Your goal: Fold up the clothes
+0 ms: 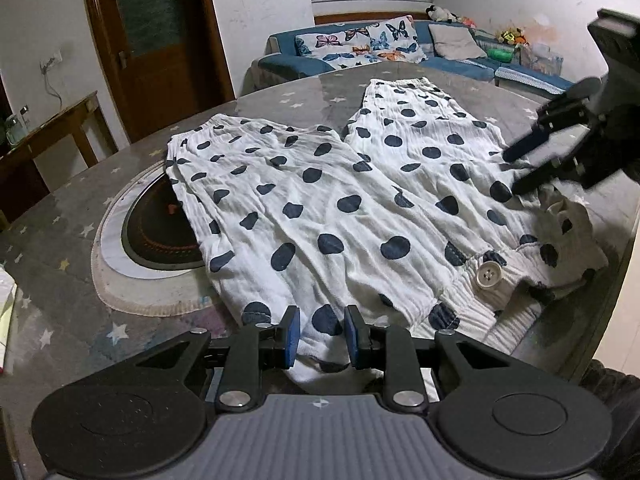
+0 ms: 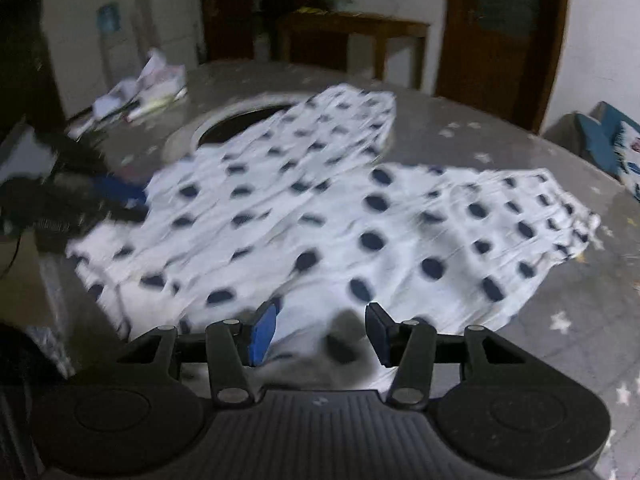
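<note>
White pants with navy dots (image 1: 320, 200) lie spread on the round table (image 1: 60, 240), both legs reaching toward the far side. Their buttoned waistband (image 1: 487, 275) is rumpled at the near right. My left gripper (image 1: 322, 336) sits at the near edge, shut on a bunch of the pants' waist fabric. My right gripper (image 1: 522, 170) hovers low over the pants' right side. In the blurred right wrist view the pants (image 2: 360, 220) fill the middle. There my right gripper (image 2: 320, 332) stands open with cloth under the gap. The left gripper (image 2: 120, 200) shows at the cloth's left edge.
A round black cooktop (image 1: 160, 232) set in the table is partly covered by one leg. Papers (image 2: 140, 88) lie on the table's far side. The table edge (image 1: 624, 260) runs close on the right. A blue sofa (image 1: 360, 52), door and wooden side table stand beyond.
</note>
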Action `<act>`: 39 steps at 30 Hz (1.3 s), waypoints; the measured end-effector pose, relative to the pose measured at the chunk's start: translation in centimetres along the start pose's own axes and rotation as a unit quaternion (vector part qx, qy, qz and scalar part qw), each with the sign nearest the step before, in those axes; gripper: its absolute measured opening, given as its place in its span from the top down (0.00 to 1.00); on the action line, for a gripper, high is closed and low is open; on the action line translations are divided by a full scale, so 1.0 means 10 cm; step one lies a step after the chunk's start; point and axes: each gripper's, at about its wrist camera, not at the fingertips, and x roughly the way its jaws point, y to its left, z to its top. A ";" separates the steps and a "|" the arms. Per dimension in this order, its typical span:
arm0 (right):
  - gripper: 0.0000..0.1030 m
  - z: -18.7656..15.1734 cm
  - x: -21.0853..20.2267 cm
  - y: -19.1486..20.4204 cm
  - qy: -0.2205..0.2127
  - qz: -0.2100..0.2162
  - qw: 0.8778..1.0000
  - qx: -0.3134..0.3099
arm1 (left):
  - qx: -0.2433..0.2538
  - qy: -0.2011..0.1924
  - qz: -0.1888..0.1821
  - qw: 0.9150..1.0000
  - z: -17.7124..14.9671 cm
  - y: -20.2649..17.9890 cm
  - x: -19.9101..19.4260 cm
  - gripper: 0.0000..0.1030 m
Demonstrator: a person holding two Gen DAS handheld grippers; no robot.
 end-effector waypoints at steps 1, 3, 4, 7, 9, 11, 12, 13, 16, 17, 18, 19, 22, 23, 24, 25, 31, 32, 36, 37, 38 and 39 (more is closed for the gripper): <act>0.51 -0.04 0.01 0.02 0.005 -0.001 1.000 -0.006 | -0.001 0.001 0.002 1.000 -0.01 0.01 -0.01 0.74; 0.51 -0.10 0.00 0.04 0.009 -0.004 1.000 -0.011 | 0.000 0.003 0.006 1.000 -0.01 0.02 -0.02 0.74; 0.51 -0.11 -0.02 0.04 0.011 -0.004 1.000 -0.009 | 0.000 0.004 0.008 1.000 -0.02 0.03 -0.03 0.74; 0.51 -0.10 -0.11 0.08 0.007 -0.012 1.000 -0.013 | 0.003 -0.001 0.009 1.000 0.01 0.01 -0.09 0.74; 0.51 -0.07 -0.18 0.15 -0.006 -0.002 1.000 -0.013 | 0.011 -0.013 -0.001 1.000 0.04 -0.04 -0.17 0.74; 0.51 -0.02 -0.23 0.23 -0.018 0.021 1.000 -0.012 | 0.023 -0.022 -0.017 0.999 0.05 -0.11 -0.24 0.74; 0.51 0.00 -0.24 0.29 -0.022 0.035 0.999 -0.012 | 0.028 -0.024 -0.026 0.999 0.05 -0.15 -0.26 0.74; 0.51 0.02 -0.25 0.34 -0.025 0.050 0.998 -0.012 | 0.033 -0.026 -0.035 0.998 0.05 -0.19 -0.28 0.74; 0.51 0.06 -0.20 0.53 -0.025 0.093 0.995 -0.022 | 0.047 -0.027 -0.059 0.997 0.04 -0.31 -0.32 0.74; 0.52 0.07 -0.17 0.60 -0.024 0.103 0.994 -0.028 | 0.050 -0.027 -0.063 0.996 0.04 -0.34 -0.32 0.74; 0.52 0.07 -0.14 0.68 -0.022 0.110 0.993 -0.035 | 0.051 -0.027 -0.066 0.996 0.03 -0.36 -0.33 0.74; 0.52 0.07 -0.10 0.74 -0.020 0.114 0.992 -0.040 | 0.052 -0.027 -0.069 0.996 0.01 -0.38 -0.34 0.74; 0.53 0.05 0.02 0.89 -0.012 0.112 0.992 -0.057 | 0.052 -0.028 -0.073 0.996 -0.01 -0.41 -0.36 0.72; 0.59 0.04 0.05 0.93 -0.010 0.102 0.993 -0.066 | 0.052 -0.028 -0.074 0.995 -0.03 -0.42 -0.36 0.71; 0.64 0.03 0.08 0.97 -0.009 0.093 0.993 -0.074 | 0.053 -0.028 -0.075 0.995 -0.04 -0.42 -0.37 0.71; 0.66 0.02 0.08 0.99 -0.009 0.084 0.993 -0.081 | 0.054 -0.028 -0.076 0.995 -0.05 -0.42 -0.37 0.71; 0.94 0.04 -0.10 0.96 -0.021 0.076 0.994 -0.078 | 0.058 -0.035 -0.076 0.995 -0.08 -0.41 -0.42 0.71; 0.95 0.05 -0.15 0.96 -0.024 0.075 0.994 -0.081 | 0.057 -0.040 -0.077 0.995 -0.07 -0.40 -0.43 0.71; 0.95 0.05 -0.24 1.01 -0.020 0.063 0.993 -0.101 | 0.051 -0.050 -0.082 0.994 -0.03 -0.37 -0.47 0.69; 0.95 0.04 -0.22 1.03 -0.015 0.059 0.993 -0.104 | 0.051 -0.051 -0.082 0.994 -0.03 -0.37 -0.46 0.69; 0.95 0.03 -0.19 1.04 -0.010 0.057 0.993 -0.107 | 0.052 -0.050 -0.081 0.994 -0.02 -0.37 -0.45 0.69; 0.95 0.02 -0.18 1.05 -0.008 0.055 0.992 -0.110 | 0.053 -0.050 -0.082 0.994 -0.01 -0.38 -0.43 0.69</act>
